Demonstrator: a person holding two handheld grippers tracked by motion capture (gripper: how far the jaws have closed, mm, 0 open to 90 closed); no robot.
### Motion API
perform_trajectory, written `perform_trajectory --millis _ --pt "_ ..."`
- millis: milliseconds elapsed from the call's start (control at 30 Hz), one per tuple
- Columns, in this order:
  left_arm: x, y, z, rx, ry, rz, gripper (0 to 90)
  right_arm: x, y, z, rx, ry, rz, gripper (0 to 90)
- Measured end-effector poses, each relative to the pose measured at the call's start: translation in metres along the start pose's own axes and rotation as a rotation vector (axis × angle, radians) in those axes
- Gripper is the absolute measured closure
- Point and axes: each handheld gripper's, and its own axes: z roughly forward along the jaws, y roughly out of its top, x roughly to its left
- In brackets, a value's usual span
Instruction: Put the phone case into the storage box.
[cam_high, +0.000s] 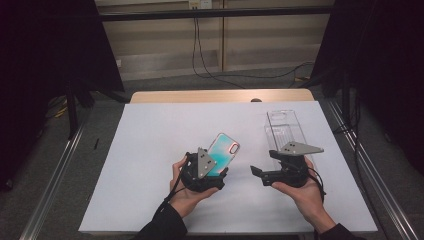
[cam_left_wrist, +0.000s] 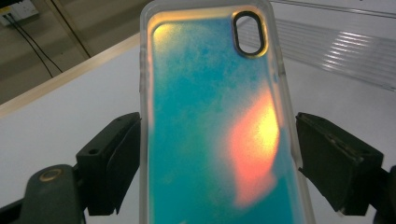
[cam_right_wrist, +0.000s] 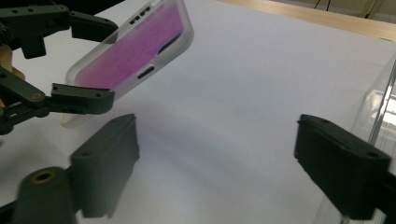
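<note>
A phone case (cam_high: 224, 148) with a clear rim and a shimmering teal and orange back is held up off the white sheet, tilted to the right. My left gripper (cam_high: 219, 167) is shut on its lower part. In the left gripper view the case (cam_left_wrist: 210, 116) stands between the two black pads (cam_left_wrist: 116, 158), camera cutout at the top. My right gripper (cam_high: 261, 176) hovers to the right of it, jaws pointing left and open with nothing between them. In the right gripper view the case (cam_right_wrist: 135, 46) looks pink, pinched by the left gripper (cam_right_wrist: 93, 60), beyond my right gripper (cam_right_wrist: 219, 154).
A clear plastic box (cam_high: 285, 127) stands on the white sheet (cam_high: 160, 150) just behind my right hand, and it also shows at the right edge of the right gripper view as the box (cam_right_wrist: 383, 107). The wooden table edge (cam_high: 220, 95) lies at the back. Dark curtains flank both sides.
</note>
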Motion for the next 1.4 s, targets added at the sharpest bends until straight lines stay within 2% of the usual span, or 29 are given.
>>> perform_trajectory --millis 167,367,500,600,767,900,1000,1067,1167,1400 --pt "-0.004 0.002 0.005 -0.002 0.007 0.011 17.0 -0.001 0.004 0.002 0.000 0.005 0.028 21.1" --pt "-0.006 0.006 0.013 -0.008 0.009 0.018 17.0 -0.002 0.010 0.005 -0.004 -0.011 0.048 24.2" --pt "-0.008 0.008 0.016 -0.016 0.021 0.016 17.0 -0.004 0.015 0.007 0.004 -0.007 0.053 31.1" --pt "-0.011 0.007 0.017 -0.017 0.018 0.027 17.0 -0.006 0.016 0.011 0.029 0.001 0.066 32.8" --pt "-0.012 0.007 0.016 -0.030 0.036 0.028 16.9 -0.008 0.018 0.018 0.074 0.008 0.094 34.4" --pt "-0.012 0.007 0.016 -0.032 0.036 0.026 17.0 -0.008 0.024 0.022 0.101 0.028 0.130 35.3" --pt "-0.012 0.006 0.016 -0.031 0.038 0.030 17.0 -0.006 0.030 0.025 0.114 0.039 0.136 37.0" --pt "-0.012 0.005 0.018 -0.028 0.043 0.035 17.0 -0.007 0.033 0.027 0.121 0.056 0.164 39.7" --pt "-0.011 0.004 0.020 -0.021 0.048 0.028 16.9 -0.007 0.036 0.031 0.131 0.045 0.167 43.0" --pt "-0.013 0.003 0.020 -0.028 0.047 0.031 17.0 -0.008 0.041 0.040 0.154 0.064 0.201 51.7"
